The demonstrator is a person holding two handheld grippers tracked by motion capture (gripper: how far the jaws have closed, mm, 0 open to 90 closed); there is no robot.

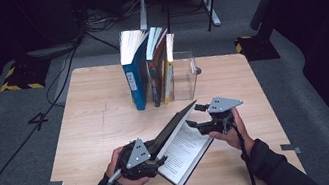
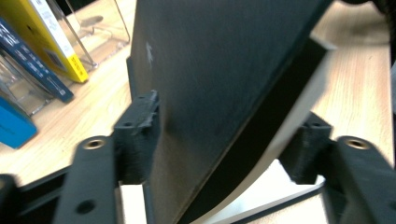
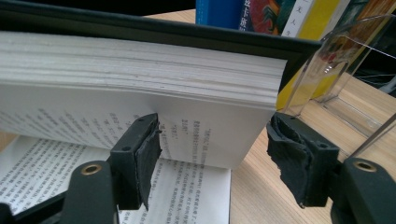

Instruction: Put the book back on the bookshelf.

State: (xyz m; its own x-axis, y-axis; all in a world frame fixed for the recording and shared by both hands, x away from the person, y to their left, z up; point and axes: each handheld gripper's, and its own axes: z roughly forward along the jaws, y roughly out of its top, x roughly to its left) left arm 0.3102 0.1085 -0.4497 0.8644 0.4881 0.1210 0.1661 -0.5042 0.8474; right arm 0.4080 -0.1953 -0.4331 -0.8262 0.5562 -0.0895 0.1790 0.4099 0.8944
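At the table's near edge an open black book (image 1: pixel 181 143) lies on its printed pages, its upper half raised at a slant. The left gripper (image 1: pixel 160 161) has its jaws spread around the lifted cover and pages, while the right gripper (image 1: pixel 196 117), jaws apart, stands at the raised pages' edge without pinching them. Farther back, three upright books (image 1: pixel 148 67) lean in a clear stand (image 1: pixel 187 76).

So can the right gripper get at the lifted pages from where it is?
Probably yes. The right gripper has its jaws apart just under the lifted pages, with one loose page hanging between the pads. Nothing else seems to block it.
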